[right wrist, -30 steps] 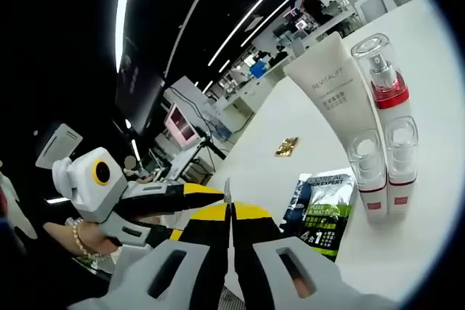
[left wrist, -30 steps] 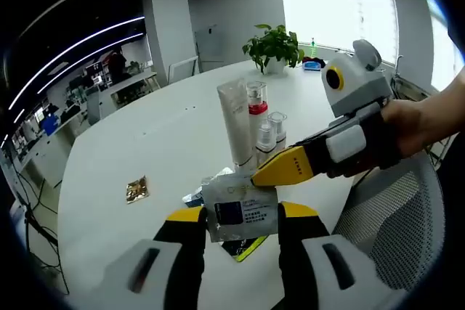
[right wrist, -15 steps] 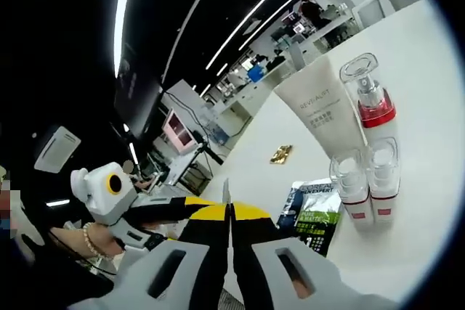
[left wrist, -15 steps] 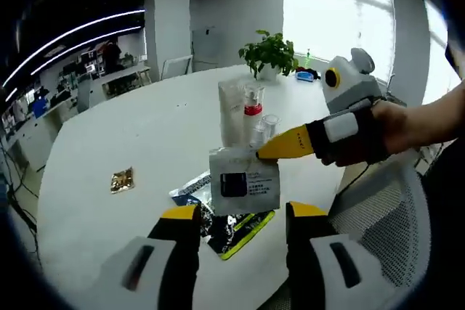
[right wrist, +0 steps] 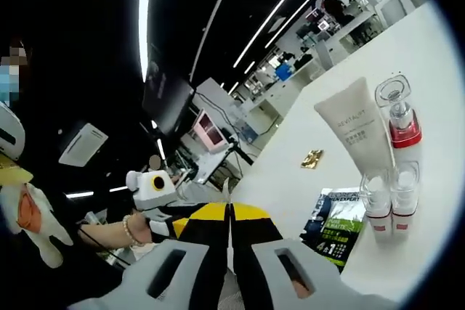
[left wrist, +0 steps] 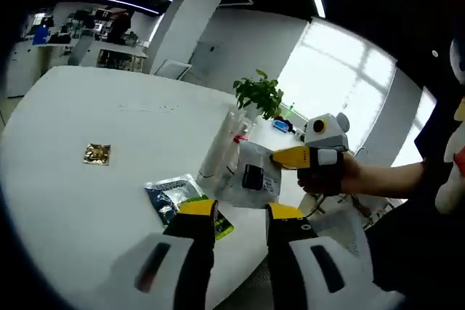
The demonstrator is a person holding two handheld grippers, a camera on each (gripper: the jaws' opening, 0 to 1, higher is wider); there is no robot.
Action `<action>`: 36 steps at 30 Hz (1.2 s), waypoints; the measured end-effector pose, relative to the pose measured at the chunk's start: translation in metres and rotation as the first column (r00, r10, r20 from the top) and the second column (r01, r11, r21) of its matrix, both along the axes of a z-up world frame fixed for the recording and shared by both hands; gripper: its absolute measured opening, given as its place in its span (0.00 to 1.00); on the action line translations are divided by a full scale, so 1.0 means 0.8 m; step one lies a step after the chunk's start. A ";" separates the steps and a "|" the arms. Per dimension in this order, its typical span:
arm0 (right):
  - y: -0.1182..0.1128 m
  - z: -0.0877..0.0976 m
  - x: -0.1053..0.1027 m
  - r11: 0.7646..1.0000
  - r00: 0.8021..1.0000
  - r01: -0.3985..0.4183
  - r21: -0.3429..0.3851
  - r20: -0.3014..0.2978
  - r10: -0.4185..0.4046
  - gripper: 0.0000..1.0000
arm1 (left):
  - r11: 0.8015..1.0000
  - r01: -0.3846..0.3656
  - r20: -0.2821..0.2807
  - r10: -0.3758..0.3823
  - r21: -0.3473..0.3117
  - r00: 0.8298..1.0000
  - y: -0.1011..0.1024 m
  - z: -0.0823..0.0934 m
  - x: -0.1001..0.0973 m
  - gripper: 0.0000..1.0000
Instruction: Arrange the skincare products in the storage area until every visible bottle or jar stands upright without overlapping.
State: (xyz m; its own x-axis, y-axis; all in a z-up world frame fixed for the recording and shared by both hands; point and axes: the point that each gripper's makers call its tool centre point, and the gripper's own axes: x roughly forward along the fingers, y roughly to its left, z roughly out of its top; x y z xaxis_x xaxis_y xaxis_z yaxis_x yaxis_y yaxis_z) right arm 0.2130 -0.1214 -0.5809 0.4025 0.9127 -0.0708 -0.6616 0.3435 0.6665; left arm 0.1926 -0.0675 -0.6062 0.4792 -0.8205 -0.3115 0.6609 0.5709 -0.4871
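Right claw pinching a white sachet (edge-on), left claw spread wide, white tube upright on the table.

Open-plan office, dark ceiling w/ long LED strips above the jaws. Big white round desk ahead of the jaws. Past it, white pillar, bright windows to the right, potted plant on desk's far edge. Rows of workstations far behind.
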 end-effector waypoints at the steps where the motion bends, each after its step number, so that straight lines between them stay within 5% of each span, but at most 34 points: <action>1: 0.002 0.001 -0.002 1.000 1.000 -0.007 0.004 0.003 0.007 0.01 | 1.000 0.009 0.004 -0.009 0.005 1.000 0.001 0.000 -0.001 0.25; 13: 0.027 0.005 -0.012 0.998 0.998 -0.059 -0.006 0.015 0.059 0.01 | 0.998 -0.004 -0.006 0.004 -0.058 1.000 0.012 0.005 -0.011 0.06; 17: 0.032 0.001 -0.006 0.996 0.997 -0.031 -0.083 0.069 0.037 0.01 | 0.990 -0.071 -0.093 0.060 -0.120 0.994 0.018 0.005 -0.013 0.02; 22: 0.049 -0.006 -0.004 0.980 0.987 -0.020 -0.196 0.150 0.050 0.04 | 0.971 -0.175 -0.182 0.145 -0.161 0.973 0.036 -0.004 -0.016 0.02; 27: 0.070 -0.015 -0.007 0.969 0.986 -0.029 -0.247 0.152 0.068 0.04 | 0.960 -0.227 -0.225 0.187 -0.167 0.956 0.053 -0.013 -0.022 0.02; 32: 0.081 -0.023 -0.006 0.952 0.978 -0.032 -0.305 0.186 0.092 0.06 | 0.920 -0.326 -0.291 0.257 -0.217 0.921 0.070 -0.019 -0.020 0.02; 36: 0.082 -0.031 0.005 0.945 0.980 -0.021 -0.325 0.181 0.084 0.06 | 0.905 -0.340 -0.299 0.261 -0.255 0.918 0.072 -0.015 -0.018 0.02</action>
